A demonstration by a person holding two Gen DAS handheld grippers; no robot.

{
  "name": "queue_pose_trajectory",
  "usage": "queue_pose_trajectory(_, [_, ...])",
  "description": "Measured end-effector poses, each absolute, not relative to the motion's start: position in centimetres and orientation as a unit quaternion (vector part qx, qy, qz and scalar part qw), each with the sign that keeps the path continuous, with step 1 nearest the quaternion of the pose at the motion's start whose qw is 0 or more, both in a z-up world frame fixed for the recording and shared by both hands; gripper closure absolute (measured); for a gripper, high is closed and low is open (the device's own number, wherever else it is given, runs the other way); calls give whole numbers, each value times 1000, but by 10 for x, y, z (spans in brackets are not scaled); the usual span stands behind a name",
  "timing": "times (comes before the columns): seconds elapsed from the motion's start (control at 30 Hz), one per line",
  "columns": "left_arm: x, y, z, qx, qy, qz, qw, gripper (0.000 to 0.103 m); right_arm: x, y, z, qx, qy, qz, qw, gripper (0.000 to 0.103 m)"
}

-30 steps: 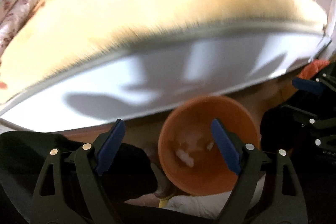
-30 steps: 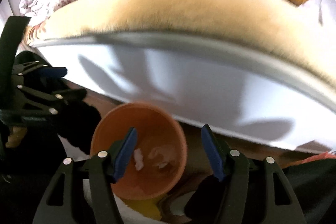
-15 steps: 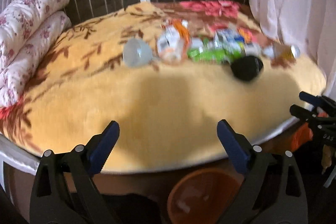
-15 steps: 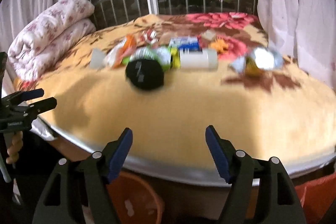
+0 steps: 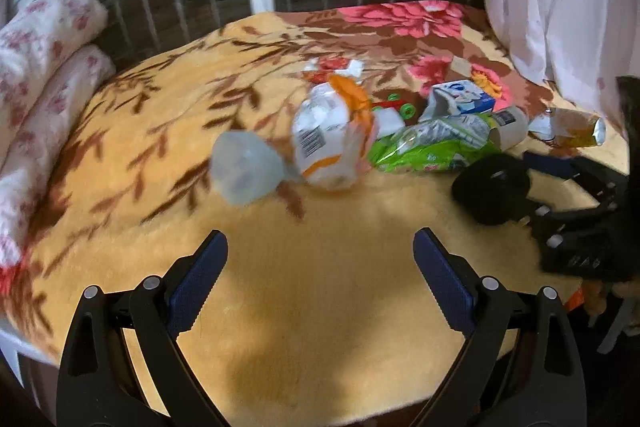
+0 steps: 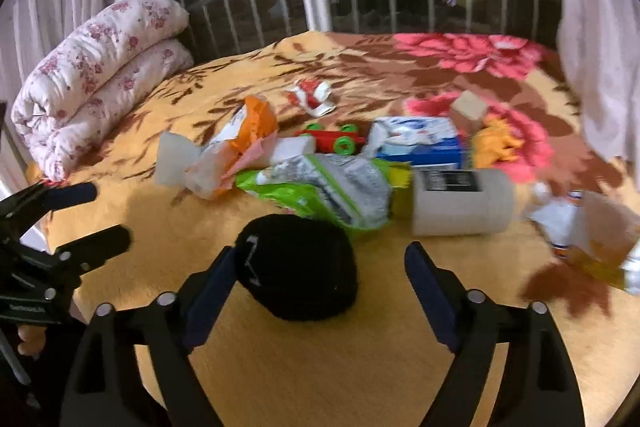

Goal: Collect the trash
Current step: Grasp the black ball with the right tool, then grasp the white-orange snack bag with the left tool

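Only right view shows orange toy.

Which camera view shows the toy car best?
The right wrist view: the toy car lies open to it, red body and green wheels plain. The left wrist view shows only part of it, mostly hidden behind the orange bag.

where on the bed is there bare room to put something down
Free: the near yellow strip of blanket in front of the left gripper, and the stretch between the translucent cup and folded quilt. Crowded: the litter row from cup to grey roll.
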State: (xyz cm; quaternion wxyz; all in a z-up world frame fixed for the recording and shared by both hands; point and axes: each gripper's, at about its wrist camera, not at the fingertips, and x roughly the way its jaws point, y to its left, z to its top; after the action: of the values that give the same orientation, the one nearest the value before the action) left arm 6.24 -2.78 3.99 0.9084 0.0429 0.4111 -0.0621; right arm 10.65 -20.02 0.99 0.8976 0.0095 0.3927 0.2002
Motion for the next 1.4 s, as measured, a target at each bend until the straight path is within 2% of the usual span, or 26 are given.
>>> queue_pose_trajectory(0.07, [74,-31,40,44,415,-66,906,12,112,-194,3,20,405,228,885,40])
queue_pose_trajectory(0.37, [98,-38,42,102,400,-82,907,12,114,-200,-3,52,387,252,885,54])
queue_pose_trajectory(0.63, [123,-55,32,109,414,-92,899,12,67,-257,28,76,333,204,917,54])
queue_pose_trajectory(0.87, [156,-78,16,157,421,-70,891,12,45,-303,13,89,323,143,931,54])
queue_pose_trajectory(1.13, [189,-56,1,114,451,-55,883,12,47,-308,9,98,317,152,931,53])
queue_pose_trajectory(1.37, [187,-48,-1,100,449,-57,886,55,50,-309,9,112,317,153,929,53])
queue_pose_trajectory(1.4, [184,-48,3,94,447,-60,888,57,50,-309,9,110,317,153,929,53])
